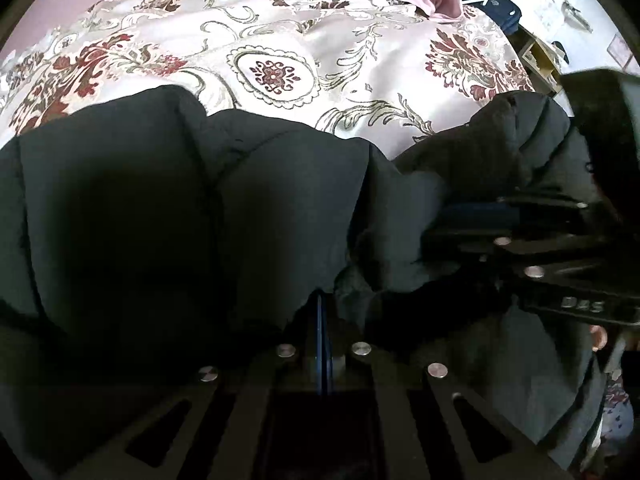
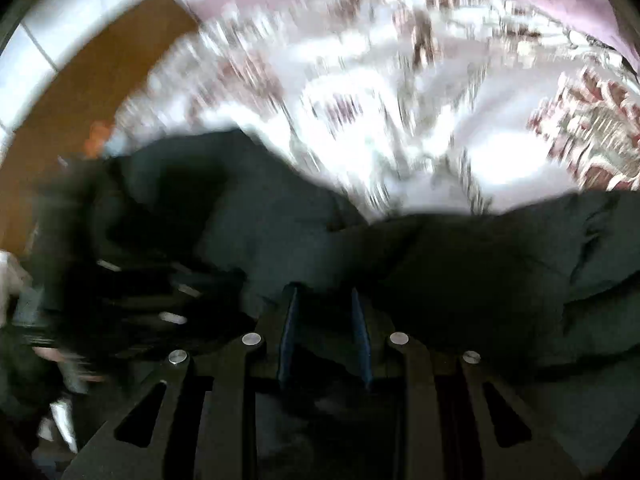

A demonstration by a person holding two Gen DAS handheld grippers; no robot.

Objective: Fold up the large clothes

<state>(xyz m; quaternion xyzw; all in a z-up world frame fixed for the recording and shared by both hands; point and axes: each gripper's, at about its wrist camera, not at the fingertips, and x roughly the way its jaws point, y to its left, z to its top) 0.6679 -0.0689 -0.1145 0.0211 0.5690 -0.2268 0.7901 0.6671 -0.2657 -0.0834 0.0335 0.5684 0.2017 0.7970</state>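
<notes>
Both hand-held grippers pinch the black quilted puffer jacket [image 1: 160, 208] at the near edge of the floral-covered bed [image 1: 280, 40], the left hand-held gripper [image 1: 323, 320] clamped tight, the right hand-held gripper [image 2: 324, 320] narrowly parted around thicker fabric, seemingly to carry a fold across.
</notes>
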